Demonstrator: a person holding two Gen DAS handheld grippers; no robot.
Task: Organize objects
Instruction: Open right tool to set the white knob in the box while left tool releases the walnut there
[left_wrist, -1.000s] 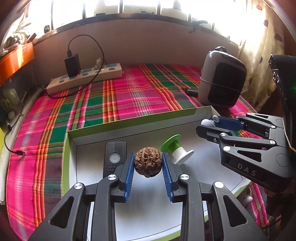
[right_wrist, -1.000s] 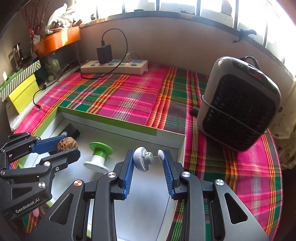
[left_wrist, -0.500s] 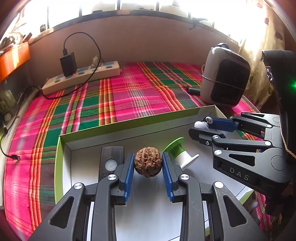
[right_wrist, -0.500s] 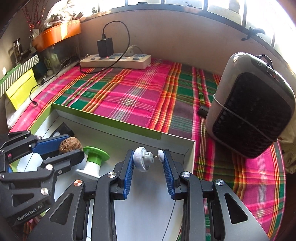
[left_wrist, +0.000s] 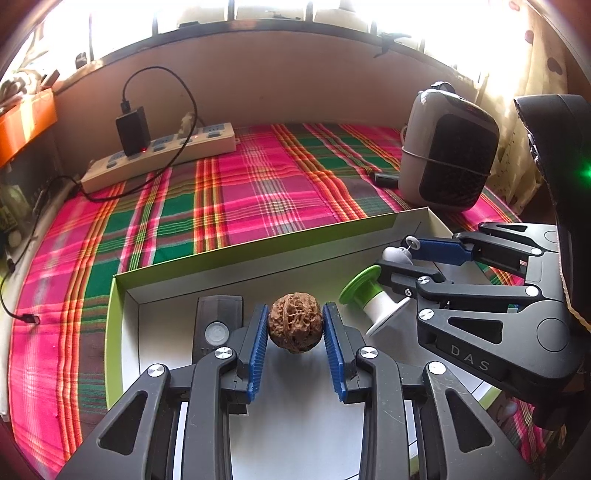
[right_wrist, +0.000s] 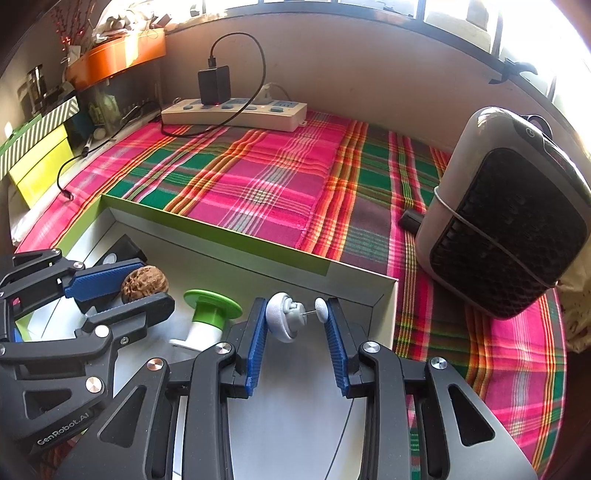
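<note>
A wrinkled brown walnut hangs above the white floor of the green-edged box, with my left gripper shut on it between blue pads. My right gripper is shut on a small grey knob with a thin pin, above the box's right part. Each gripper shows in the other view: the right gripper beside the left, the left gripper with the walnut. A green-and-white spool lies tilted in the box between them. A flat black device lies in the box at the left.
The box sits on a pink-and-green plaid cloth. A grey heater stands at the right, a power strip with a black charger and cable at the back wall. An orange planter and yellow box are at the left.
Both cameras have drawn back a little, so more cloth shows beyond the box. The walnut and the grey knob stay gripped; the spool and black device have not moved.
</note>
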